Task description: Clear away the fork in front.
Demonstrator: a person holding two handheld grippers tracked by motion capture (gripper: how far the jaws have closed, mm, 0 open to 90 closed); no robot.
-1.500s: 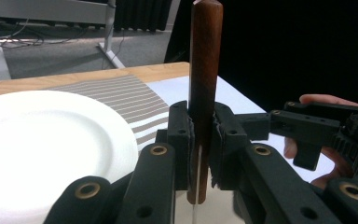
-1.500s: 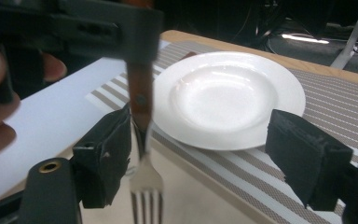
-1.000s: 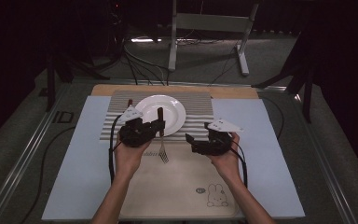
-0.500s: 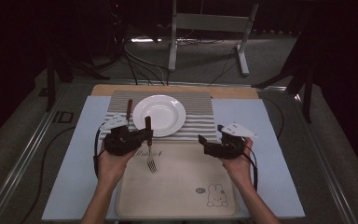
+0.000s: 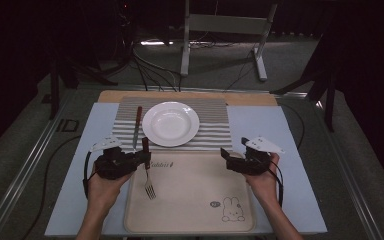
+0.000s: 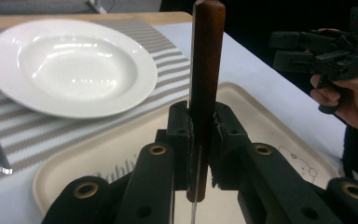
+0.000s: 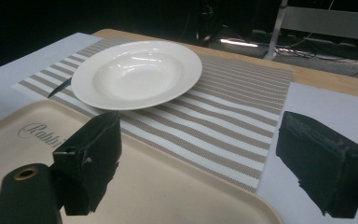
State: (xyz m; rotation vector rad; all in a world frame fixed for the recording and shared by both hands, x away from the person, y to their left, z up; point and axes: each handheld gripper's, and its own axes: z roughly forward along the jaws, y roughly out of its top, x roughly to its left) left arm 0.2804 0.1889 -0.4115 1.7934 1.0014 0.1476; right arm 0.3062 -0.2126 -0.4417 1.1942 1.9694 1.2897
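Evidently the left tongs (image 5: 139,159) clamp the fork (image 5: 147,172) by its wooden handle over the beige tray (image 5: 195,210); right tongs (image 5: 230,159) gape empty. Lowering it level beside the plate (image 5: 170,123) seems wise.

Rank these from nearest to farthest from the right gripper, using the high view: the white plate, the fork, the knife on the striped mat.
Measured from the right gripper:
1. White plate, ahead and to its left, on the striped mat.
2. Fork, across the tray, held in the left gripper.
3. Knife, left of the plate, near the mat's left edge.
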